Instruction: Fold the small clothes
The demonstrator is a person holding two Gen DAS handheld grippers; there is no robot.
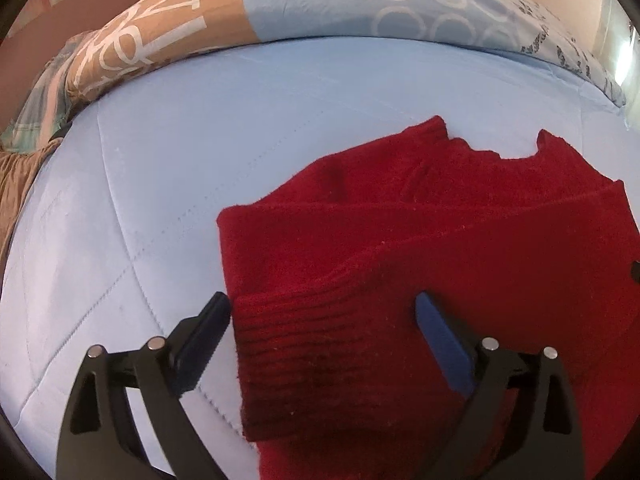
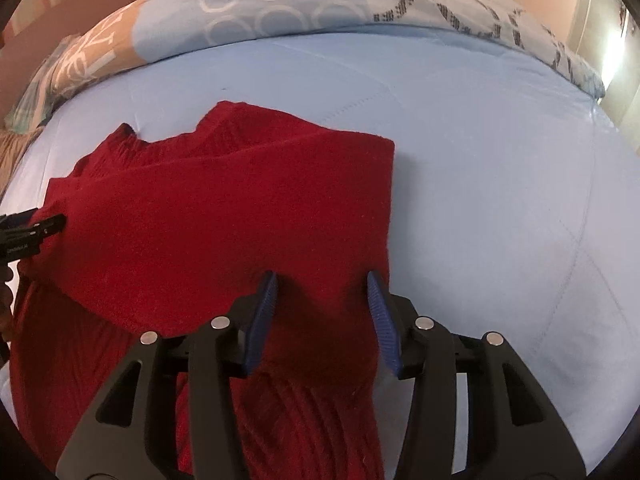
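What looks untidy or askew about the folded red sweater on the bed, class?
The red sweater lies folded on the blue quilt, but its far neckline edge is jagged, and the ribbed cuff slants across the lower layer. Nothing is spilled or visibly damaged.

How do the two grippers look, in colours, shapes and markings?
Both the left gripper and the right gripper have black plastic frames with triangular cut-outs and round silver pins. Their fingers carry blue ribbed pads. In the right wrist view, small white lettering shows on the left gripper's body, too small to read.

Both wrist views look steeply down, close, sharing the red sweater [image 1: 440, 240].
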